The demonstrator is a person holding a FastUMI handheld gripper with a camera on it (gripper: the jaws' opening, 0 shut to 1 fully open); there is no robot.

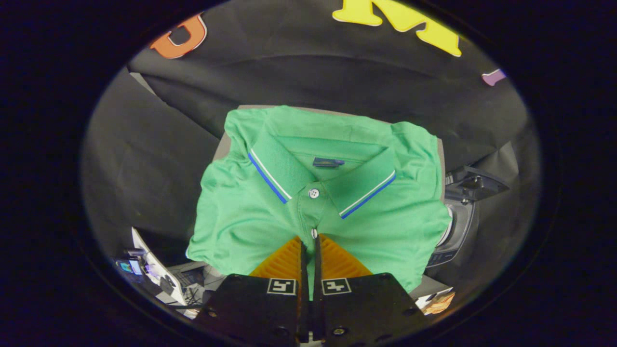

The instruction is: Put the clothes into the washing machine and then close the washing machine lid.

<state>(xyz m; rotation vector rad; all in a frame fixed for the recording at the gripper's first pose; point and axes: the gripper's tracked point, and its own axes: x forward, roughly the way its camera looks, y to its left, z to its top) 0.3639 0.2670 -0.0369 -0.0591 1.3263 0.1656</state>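
Gripper view, item 1: green polo shirt [313,193], folded, collar with white and blue edging, placket buttons showing. It spreads just ahead of the fingers and hides most of what lies under it; whether it rests on a surface or hangs lifted cannot be told

Item 2: gripper [309,250], jaws drawn nearly together over the shirt's front placket, a thin strip of green fabric pinched between them. Judged clenched on the cloth, both fingers pressing

Item 3: grey flat surface [222,144], a sliver showing at the shirt's far and side edges; possibly the washing machine's top or a counter, not certain

Item 4: curved grey and white appliance part [455,231] just beside the shirt's edge, with a dark hinged piece [475,185] above it; possibly a control panel, too partial to name

Item 5: clutter of small objects [154,270] low down beside the fingers, unclear

Progress, as judged: the shirt is gripped but not yet in any drum; no open drum can be seen. Loading the clothes and closing the lid both remain to do
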